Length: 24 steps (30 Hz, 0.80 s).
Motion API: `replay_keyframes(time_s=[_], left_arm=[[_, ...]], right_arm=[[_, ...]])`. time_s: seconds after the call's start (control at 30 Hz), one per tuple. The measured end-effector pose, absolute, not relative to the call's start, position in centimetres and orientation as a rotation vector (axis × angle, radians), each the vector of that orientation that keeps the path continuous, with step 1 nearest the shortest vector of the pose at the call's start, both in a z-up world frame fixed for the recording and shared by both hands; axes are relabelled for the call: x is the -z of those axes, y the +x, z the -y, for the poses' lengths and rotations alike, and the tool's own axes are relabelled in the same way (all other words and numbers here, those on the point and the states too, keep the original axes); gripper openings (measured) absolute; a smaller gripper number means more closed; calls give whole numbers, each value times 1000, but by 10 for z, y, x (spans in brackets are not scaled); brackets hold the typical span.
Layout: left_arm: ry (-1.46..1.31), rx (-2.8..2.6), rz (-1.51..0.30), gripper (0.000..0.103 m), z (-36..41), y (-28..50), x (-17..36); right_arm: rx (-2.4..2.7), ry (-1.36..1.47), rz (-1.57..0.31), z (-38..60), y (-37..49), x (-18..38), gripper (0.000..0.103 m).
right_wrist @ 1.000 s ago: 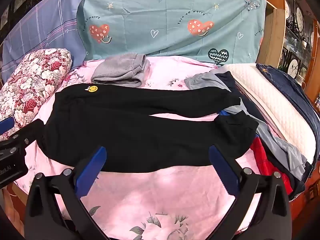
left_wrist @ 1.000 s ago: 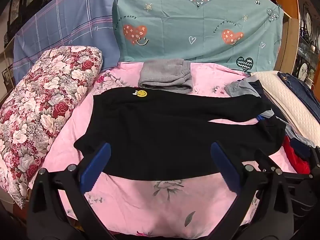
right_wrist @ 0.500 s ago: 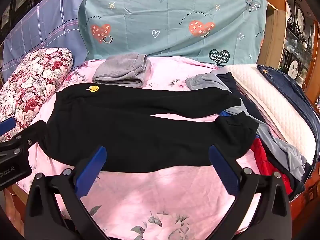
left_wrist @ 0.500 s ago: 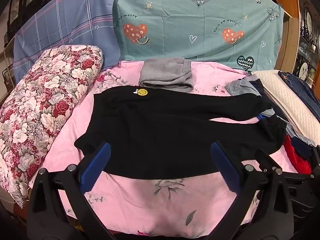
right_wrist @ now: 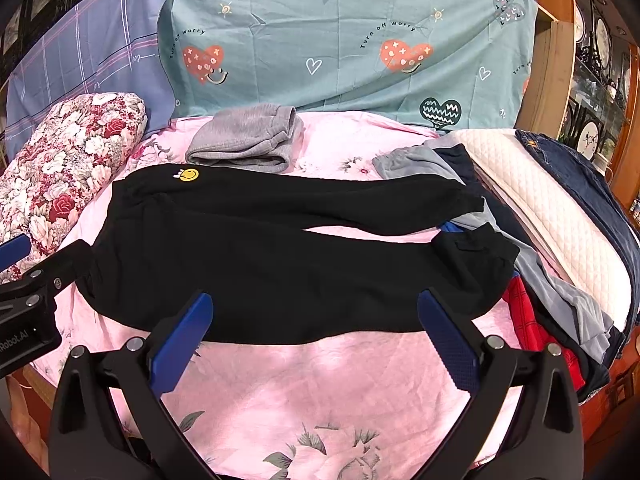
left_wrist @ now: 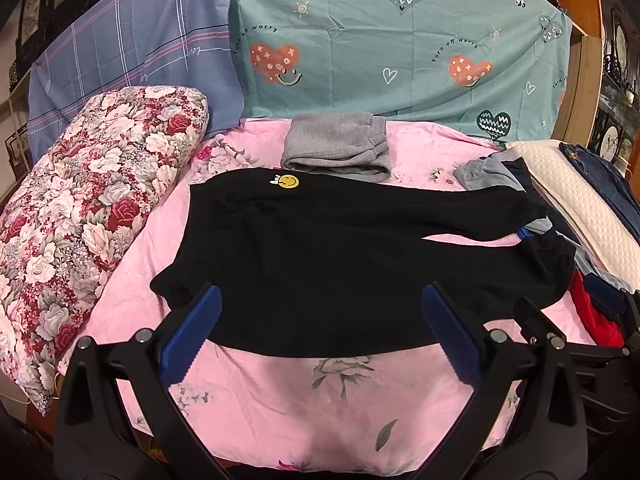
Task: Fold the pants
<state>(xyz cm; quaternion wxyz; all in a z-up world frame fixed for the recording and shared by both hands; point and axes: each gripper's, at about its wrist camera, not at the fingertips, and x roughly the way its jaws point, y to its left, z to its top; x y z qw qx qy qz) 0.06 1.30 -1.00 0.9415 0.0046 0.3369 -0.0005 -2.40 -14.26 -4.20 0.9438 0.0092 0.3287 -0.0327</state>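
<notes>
Black pants point(left_wrist: 340, 256) with a yellow smiley patch point(left_wrist: 289, 181) lie spread flat on the pink floral bedsheet point(left_wrist: 304, 396), waistband to the left, both legs running right. They also show in the right wrist view point(right_wrist: 280, 256). My left gripper point(left_wrist: 320, 320) is open and empty, hovering over the pants' near edge. My right gripper point(right_wrist: 314, 324) is open and empty, also above the near edge. The left gripper's body shows at the left edge of the right wrist view point(right_wrist: 28, 300).
Folded grey pants point(left_wrist: 338, 148) lie at the back. A floral pillow point(left_wrist: 80, 208) lies on the left. A pile of clothes point(right_wrist: 552, 280) and a white quilted pad point(right_wrist: 548, 200) lie on the right. Teal heart-print cloth point(left_wrist: 400, 40) hangs behind.
Both views drift slightly; the grippers stay open and the pants have not moved.
</notes>
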Motion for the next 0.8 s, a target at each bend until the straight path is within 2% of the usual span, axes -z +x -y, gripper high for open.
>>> replay_keyframes(time_s=[0.8], left_arm=[[3, -1, -703, 101, -22, 3, 16]], right_arm=[[63, 2, -667, 138, -23, 41, 102]])
